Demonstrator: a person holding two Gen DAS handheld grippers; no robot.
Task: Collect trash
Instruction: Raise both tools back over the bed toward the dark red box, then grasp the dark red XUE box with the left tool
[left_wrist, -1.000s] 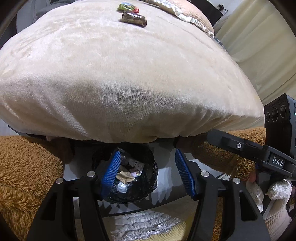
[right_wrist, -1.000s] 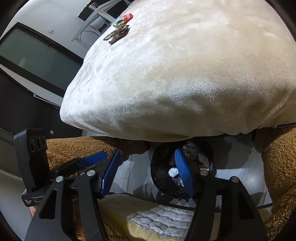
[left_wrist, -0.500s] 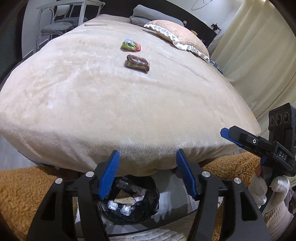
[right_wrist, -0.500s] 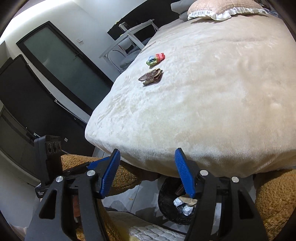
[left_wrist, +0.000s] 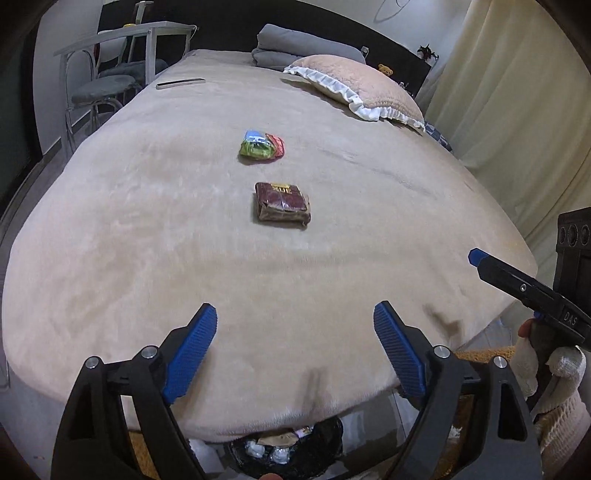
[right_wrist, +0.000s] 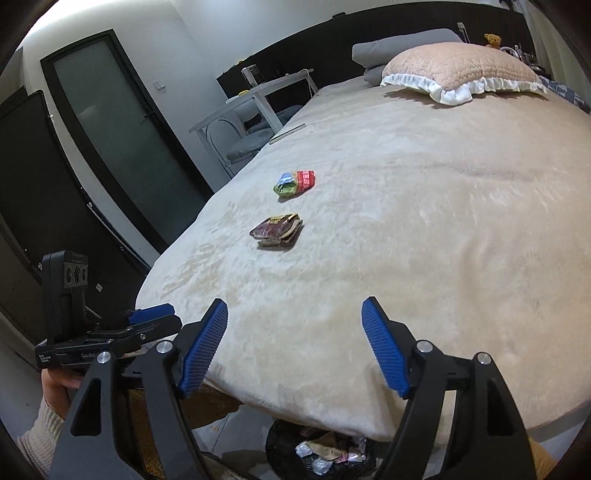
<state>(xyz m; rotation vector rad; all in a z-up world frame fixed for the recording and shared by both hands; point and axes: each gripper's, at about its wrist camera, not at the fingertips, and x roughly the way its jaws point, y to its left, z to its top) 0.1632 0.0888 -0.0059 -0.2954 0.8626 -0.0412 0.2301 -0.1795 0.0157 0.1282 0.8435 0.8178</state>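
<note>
Both grippers spreading, nothing between the jaws

My left gripper (left_wrist: 295, 354) and right gripper (right_wrist: 295, 345) hover over the bed (left_wrist: 147, 258) edge, which half hides the trash bin (left_wrist: 291, 452) at 6 o'clock; brown wrapper (left_wrist: 282, 207) and colourful wrapper (left_wrist: 261, 144) lie at 12 o'clock.

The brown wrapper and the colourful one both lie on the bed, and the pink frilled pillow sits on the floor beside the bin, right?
Not quite. The brown wrapper and the colourful wrapper do lie on the bed, but the pink frilled pillow rests on the bed near its head, not on the floor beside the bin. The right wrist view shows this plainly.
</note>
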